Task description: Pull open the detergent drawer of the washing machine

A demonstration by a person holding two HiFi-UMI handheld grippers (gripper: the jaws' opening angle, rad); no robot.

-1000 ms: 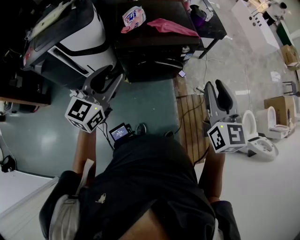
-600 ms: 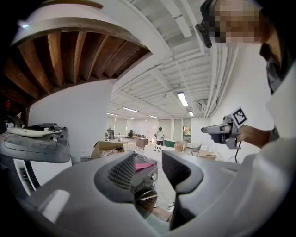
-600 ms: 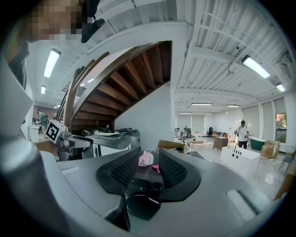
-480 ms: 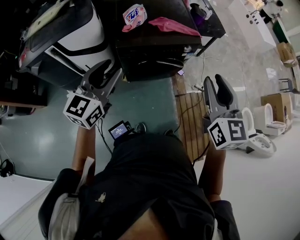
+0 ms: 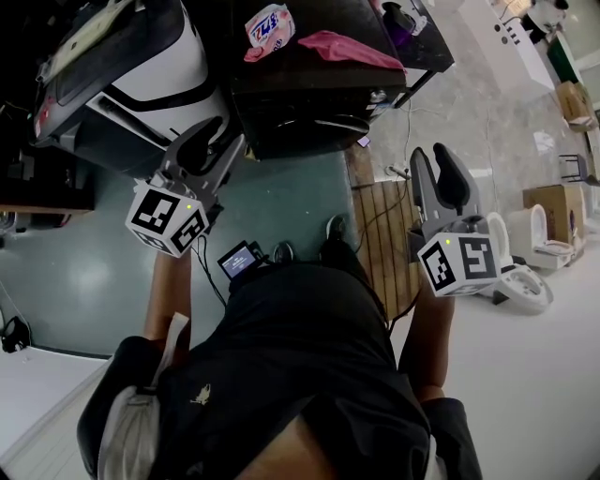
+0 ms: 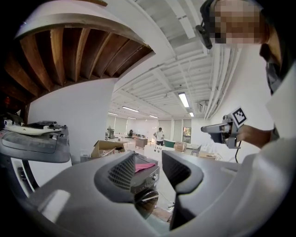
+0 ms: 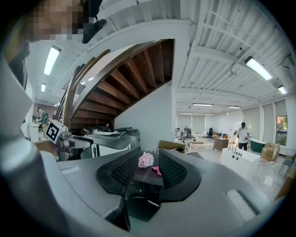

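Note:
A dark front-loading washing machine (image 5: 309, 112) stands ahead of me, its round door showing between the jaws in the left gripper view (image 6: 147, 178). I cannot make out its detergent drawer. My left gripper (image 5: 225, 136) hovers level in front of the machine's left corner, apart from it, jaws close together with nothing between them (image 6: 148, 162). My right gripper (image 5: 433, 159) floats off to the right over the floor, well short of the machine, shut and empty (image 7: 150, 162).
A pink cloth (image 5: 342, 49) and a detergent pack (image 5: 267, 28) lie on the machine's top. A white and black top-loader (image 5: 141, 75) stands to the left. A slatted wooden board (image 5: 380, 244) and white toilets (image 5: 525, 272) are on the right.
The person has stepped toward the machine, and a shoe now shows on the green floor. Both grippers have drifted a little forward. Their jaws look the same.

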